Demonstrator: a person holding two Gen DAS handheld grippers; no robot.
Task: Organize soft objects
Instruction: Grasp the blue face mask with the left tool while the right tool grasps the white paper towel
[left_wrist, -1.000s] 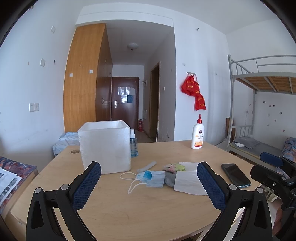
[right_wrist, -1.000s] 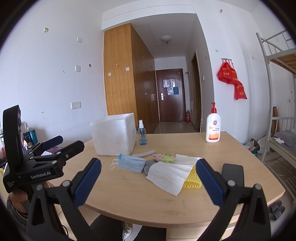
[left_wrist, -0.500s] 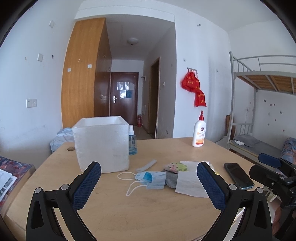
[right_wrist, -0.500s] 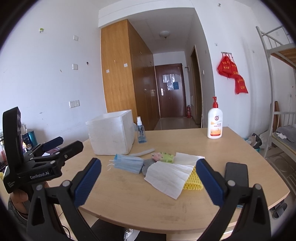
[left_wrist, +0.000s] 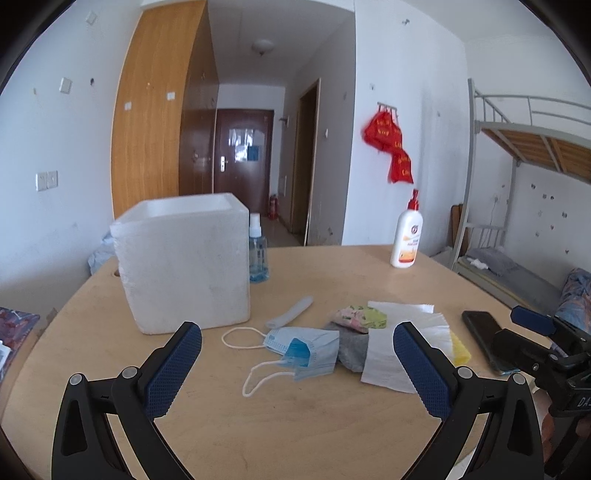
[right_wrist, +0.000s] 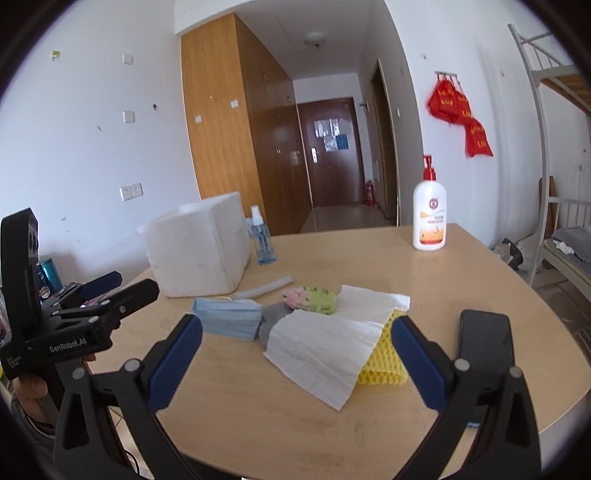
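White walls, a wooden wardrobe and a dark door frame the round wooden table (left_wrist: 207, 435), where a white foam box (left_wrist: 184, 262) stands as the clearest landmark. Just right of the box's front corner lies a blue face mask (left_wrist: 306, 350), its ear loops trailing on the wood. Past the mask, further from the box, a grey cloth (left_wrist: 352, 349), a floral pouch (left_wrist: 360, 317), a white paper towel (right_wrist: 325, 343) and a yellow foam net (right_wrist: 384, 365) lie overlapping in one heap. Behind the box stands a small blue spray bottle (left_wrist: 257, 251); well to its right, a lotion pump bottle (left_wrist: 406, 240). A black phone (right_wrist: 485, 339) lies beyond the heap. The left gripper (left_wrist: 297, 373) hovers spread wide and empty above the mask; the right gripper (right_wrist: 297, 365) does likewise over the paper towel.
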